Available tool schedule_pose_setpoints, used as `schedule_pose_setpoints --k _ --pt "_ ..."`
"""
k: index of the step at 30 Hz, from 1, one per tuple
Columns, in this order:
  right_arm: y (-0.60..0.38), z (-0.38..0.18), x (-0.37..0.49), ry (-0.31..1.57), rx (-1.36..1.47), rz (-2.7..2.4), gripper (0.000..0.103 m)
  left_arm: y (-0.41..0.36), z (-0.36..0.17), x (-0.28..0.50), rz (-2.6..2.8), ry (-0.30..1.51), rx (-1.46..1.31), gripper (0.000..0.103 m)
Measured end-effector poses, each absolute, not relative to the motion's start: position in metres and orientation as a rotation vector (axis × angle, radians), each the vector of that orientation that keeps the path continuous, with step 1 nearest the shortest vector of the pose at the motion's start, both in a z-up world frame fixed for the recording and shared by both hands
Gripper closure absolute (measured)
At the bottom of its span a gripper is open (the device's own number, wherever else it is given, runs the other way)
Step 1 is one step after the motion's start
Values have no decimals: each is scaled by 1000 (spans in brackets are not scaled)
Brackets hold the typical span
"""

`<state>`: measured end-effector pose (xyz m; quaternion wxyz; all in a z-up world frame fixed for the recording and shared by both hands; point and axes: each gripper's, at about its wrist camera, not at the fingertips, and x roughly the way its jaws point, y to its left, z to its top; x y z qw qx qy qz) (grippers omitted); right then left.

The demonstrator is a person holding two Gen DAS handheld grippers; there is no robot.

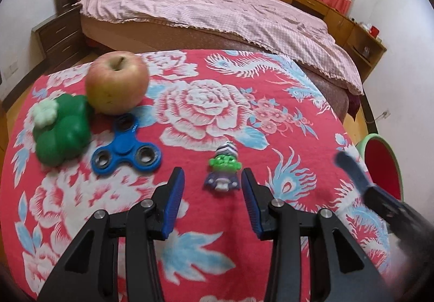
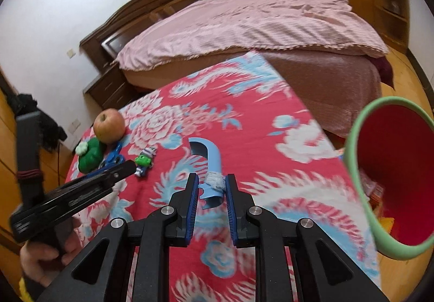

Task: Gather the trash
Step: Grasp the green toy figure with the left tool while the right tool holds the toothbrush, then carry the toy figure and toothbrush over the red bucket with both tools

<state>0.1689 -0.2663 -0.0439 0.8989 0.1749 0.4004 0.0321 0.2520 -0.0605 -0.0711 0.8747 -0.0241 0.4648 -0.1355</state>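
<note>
A: What does the right gripper point(image 2: 211, 193) hold?

B: A light blue curved plastic piece point(image 2: 210, 166). The pads are clamped on its lower end, where some grey-white wrapping is around it. The piece points away from the gripper, above the worktop point(image 2: 298, 144) with the red flowered cloth.

A: And the bin?

B: The red bin point(image 2: 352, 155) with a green rim is at the right side, just beside the worktop edge, tilted toward the camera.

A: And the left gripper point(image 1: 213, 182)?

B: Its fingers stand apart and hold nothing. A small green-faced figure point(image 1: 223, 169) lies on the cloth between the fingertips. Left of it are a blue fidget spinner point(image 1: 124, 147), a green toy pepper point(image 1: 62, 128) and an apple point(image 1: 116, 82), close together.
</note>
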Motion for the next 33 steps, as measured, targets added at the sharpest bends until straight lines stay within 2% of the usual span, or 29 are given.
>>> schedule_pose_setpoints --k 9,13,22,33 --pt "-296 -43 150 810 414 27 83 -81 -84 263 -291 985 11 60" --pt "-302 -45 147 809 429 20 83 -84 -85 262 -284 972 35 73" --pt "-311 -45 136 799 457 11 83 -83 -79 250 -313 973 -8 73" --pt "-336 -29 102 734 493 -33 83 -112 -39 206 -425 915 -42 73"
